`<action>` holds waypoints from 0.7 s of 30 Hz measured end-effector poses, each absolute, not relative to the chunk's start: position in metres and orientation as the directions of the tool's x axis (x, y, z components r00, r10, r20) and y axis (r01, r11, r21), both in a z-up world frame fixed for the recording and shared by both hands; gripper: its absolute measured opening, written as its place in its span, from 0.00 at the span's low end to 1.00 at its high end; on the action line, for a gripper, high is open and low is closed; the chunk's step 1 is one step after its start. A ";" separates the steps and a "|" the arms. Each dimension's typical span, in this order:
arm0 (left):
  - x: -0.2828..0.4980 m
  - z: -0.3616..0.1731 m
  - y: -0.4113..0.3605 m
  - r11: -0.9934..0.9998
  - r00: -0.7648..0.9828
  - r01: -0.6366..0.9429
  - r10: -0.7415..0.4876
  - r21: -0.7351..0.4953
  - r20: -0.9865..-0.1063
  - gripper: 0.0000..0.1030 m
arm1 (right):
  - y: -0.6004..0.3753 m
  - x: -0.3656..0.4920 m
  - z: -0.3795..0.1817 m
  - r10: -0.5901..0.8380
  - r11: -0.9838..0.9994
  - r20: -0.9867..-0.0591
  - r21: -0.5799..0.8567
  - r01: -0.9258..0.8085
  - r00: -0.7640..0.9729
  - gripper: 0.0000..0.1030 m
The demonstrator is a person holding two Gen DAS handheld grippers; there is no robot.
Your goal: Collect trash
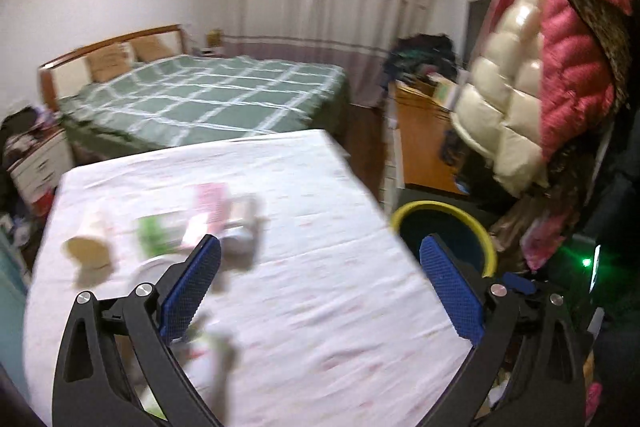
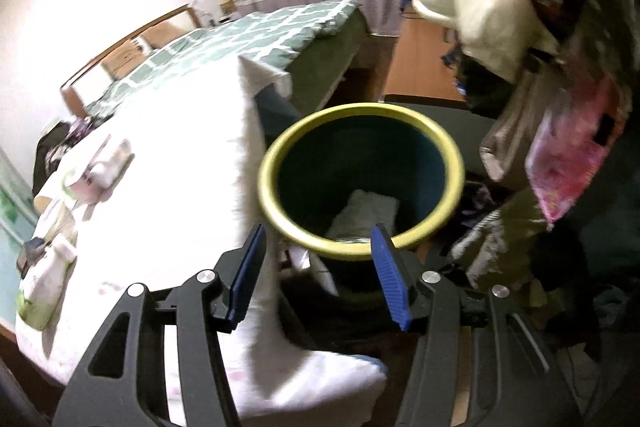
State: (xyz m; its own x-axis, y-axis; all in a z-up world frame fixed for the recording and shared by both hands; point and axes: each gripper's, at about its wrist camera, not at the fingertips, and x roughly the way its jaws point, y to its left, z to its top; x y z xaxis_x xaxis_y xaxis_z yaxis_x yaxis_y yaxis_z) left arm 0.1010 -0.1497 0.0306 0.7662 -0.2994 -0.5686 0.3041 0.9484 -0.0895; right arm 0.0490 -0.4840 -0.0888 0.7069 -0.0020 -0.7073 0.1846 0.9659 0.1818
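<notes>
bin (image 2: 362, 131) beside table (image 1: 320, 187) | coats (image 1: 540, 75) overhang | packets (image 1: 208, 211) scattered

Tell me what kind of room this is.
Most likely a home bedroom: a wooden-framed bed with a green checked cover, long pale pleated curtains over the window, and puffy cream and red quilted jackets hanging at the side.

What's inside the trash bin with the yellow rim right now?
In the trash bin, one pale crumpled piece lies at the bottom. The near rim and the right gripper, open above it, hide the near part of the floor; the rest looks dark.
</notes>
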 end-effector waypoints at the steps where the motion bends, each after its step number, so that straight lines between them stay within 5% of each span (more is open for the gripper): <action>1: 0.096 0.032 -0.135 0.956 0.776 0.279 -0.280 -0.091 -0.565 0.95 | -0.472 0.051 -0.087 0.015 0.971 -0.708 0.179 0.158 0.706 0.51; 12: 0.030 0.036 0.023 0.993 0.869 -0.035 -0.024 -0.111 -0.495 0.95 | -0.317 0.061 -0.088 0.249 0.968 -0.731 0.160 -0.194 0.636 0.51; 21: 0.007 0.031 0.068 0.984 0.878 -0.109 0.030 -0.139 -0.477 0.95 | -0.220 0.030 -0.065 0.469 0.855 -0.665 0.176 -0.488 0.582 0.58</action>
